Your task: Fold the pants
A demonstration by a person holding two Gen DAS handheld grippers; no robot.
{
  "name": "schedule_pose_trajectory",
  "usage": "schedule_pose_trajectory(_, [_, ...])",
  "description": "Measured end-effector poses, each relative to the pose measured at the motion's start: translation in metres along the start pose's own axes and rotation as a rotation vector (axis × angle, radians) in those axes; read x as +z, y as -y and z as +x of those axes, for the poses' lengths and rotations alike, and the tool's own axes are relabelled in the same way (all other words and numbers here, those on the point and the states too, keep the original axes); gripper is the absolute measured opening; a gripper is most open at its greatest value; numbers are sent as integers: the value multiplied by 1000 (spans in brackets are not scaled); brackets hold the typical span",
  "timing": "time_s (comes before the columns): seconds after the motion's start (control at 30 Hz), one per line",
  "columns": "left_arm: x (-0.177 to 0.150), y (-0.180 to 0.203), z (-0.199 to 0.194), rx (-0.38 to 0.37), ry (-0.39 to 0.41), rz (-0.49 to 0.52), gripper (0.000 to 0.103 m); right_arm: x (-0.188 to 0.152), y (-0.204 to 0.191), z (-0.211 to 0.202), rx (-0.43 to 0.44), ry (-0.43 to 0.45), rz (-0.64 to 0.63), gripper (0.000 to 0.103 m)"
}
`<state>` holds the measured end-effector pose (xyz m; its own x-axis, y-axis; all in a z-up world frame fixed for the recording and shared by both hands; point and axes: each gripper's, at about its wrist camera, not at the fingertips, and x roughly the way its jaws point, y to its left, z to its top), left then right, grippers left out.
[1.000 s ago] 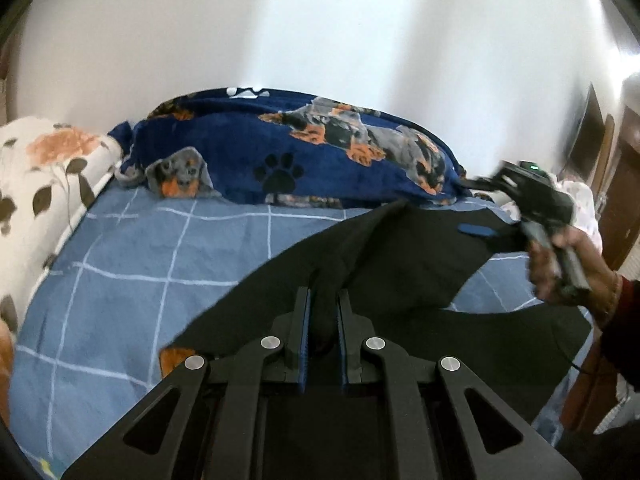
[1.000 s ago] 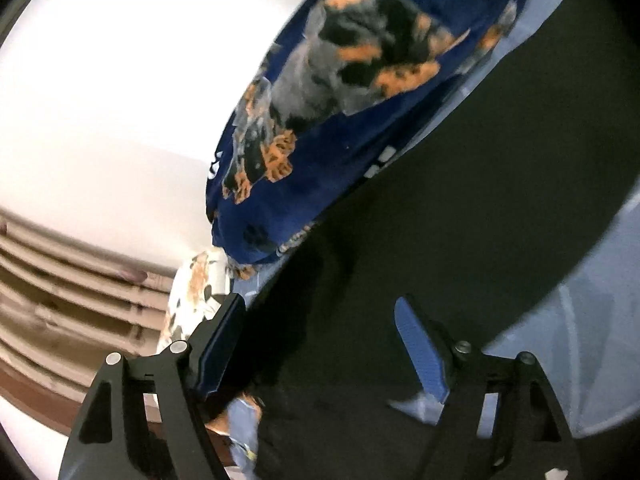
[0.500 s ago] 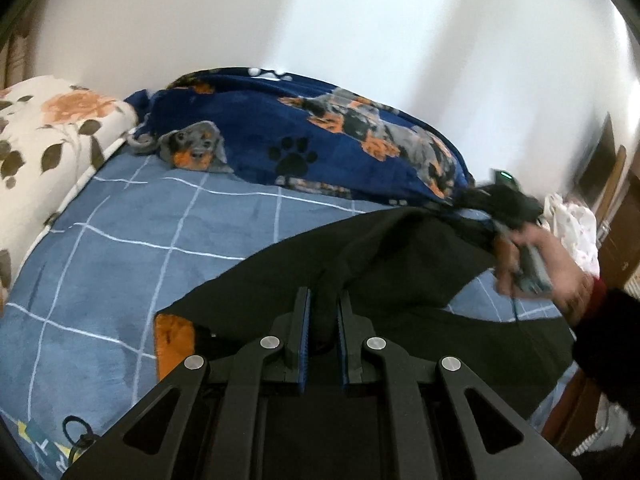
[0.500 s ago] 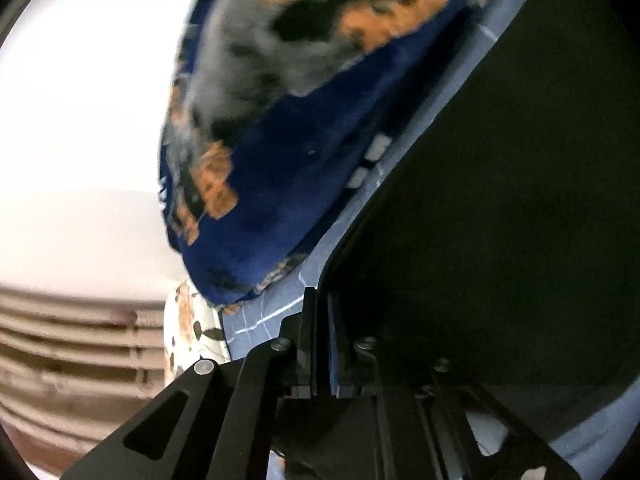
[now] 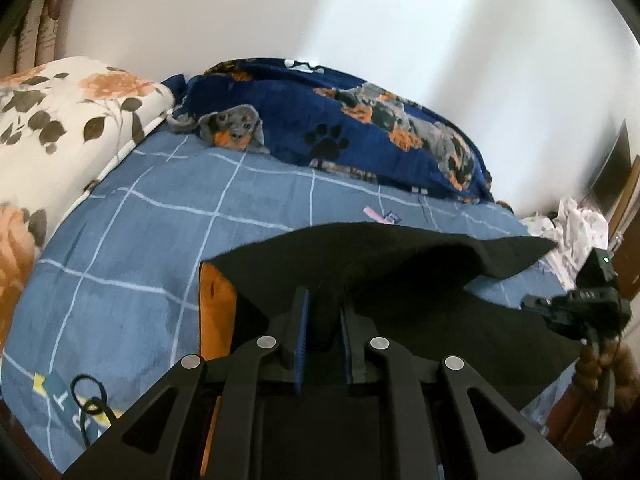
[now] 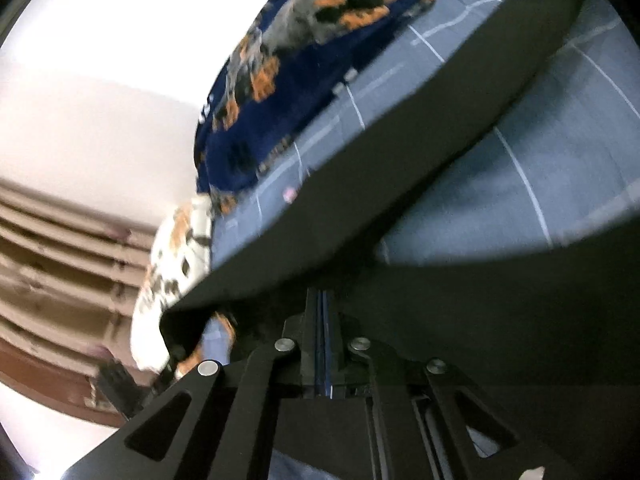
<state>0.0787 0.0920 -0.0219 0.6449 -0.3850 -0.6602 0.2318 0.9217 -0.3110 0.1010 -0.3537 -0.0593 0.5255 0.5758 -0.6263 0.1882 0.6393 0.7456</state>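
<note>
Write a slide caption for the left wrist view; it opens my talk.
Left gripper pinches black pants lifted over the blue checked bed.

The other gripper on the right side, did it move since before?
Yes. The right gripper came toward the camera, away from the dog blanket, pulling the black pants.

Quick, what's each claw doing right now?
Left gripper: jaws closed on the black pants.
Right gripper: jaws closed on the black pants too.
</note>
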Motion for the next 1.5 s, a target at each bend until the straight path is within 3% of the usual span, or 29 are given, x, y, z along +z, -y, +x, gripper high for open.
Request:
schedule_pose_trajectory(0.13, [-11,0,-3,5,-8,-6,15,-30,16,-13,-13,-21,15,3])
schedule_pose_trajectory(0.23, [-12,-2,-3,3,-12,-21,15,-23,33,-14,99,-15,115,5])
schedule_pose_trajectory(0.33, [-5,0,-5,0,5,-31,15,-6,40,-3,154,-30,173,9])
schedule_pose_trajectory(0.37, [-4,0,-5,0,9,-32,15,-2,43,0,151,-25,198,20])
schedule_pose_trajectory(0.4, [-2,0,-5,0,12,-35,15,2,46,5,168,-24,218,41])
schedule_pose_trajectory(0.47, [0,-2,-5,-5,14,-48,15,8,50,17,192,-28,247,53])
schedule_pose_trajectory(0.83, [3,-8,-3,-9,8,-85,15,35,61,59,238,-17,366,53])
schedule_pose_trajectory(0.87, [2,-8,-3,-7,7,-84,15,38,61,59,229,-7,368,42])
schedule_pose_trajectory(0.9, [2,-8,-3,-5,7,-84,15,39,61,60,224,-9,368,13])
schedule_pose_trajectory(0.93, [2,-9,-3,-4,5,-86,15,40,58,59,223,-16,355,7])
schedule_pose_trajectory(1.17, [-5,-20,-14,23,1,-92,16,18,32,21,197,23,213,6])
schedule_pose_trajectory(1.5, [-35,-40,-20,49,-63,-143,18,-44,34,8,134,-68,182,5])
